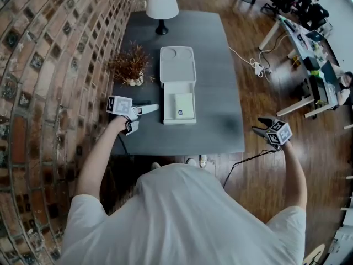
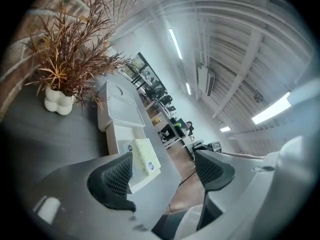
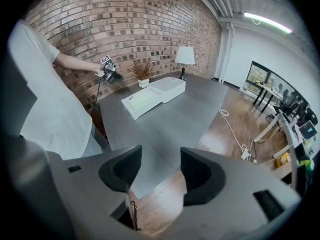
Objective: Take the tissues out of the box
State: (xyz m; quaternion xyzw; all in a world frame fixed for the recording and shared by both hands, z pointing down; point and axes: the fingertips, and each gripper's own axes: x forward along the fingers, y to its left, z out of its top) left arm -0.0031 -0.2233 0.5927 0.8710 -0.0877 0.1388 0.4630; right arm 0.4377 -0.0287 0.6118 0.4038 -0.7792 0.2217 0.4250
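White rectangular open box (image 1: 165, 105) holding pale tissue pack (image 1: 183, 104), mid dark grey table (image 1: 220, 93). Left gripper (image 1: 149, 110) beside box, jaws apart, empty. Right gripper (image 1: 258, 127) past front-right corner, jaws narrow, empty.

Head looks down; all views share box (image 1: 177, 68)

Dark grey table (image 1: 220, 93): open white box (image 1: 177, 65) at centre; white-shaded lamp (image 1: 161, 7) at 12 o'clock end; dried plant (image 1: 131, 65) in white pot at 10 o'clock.
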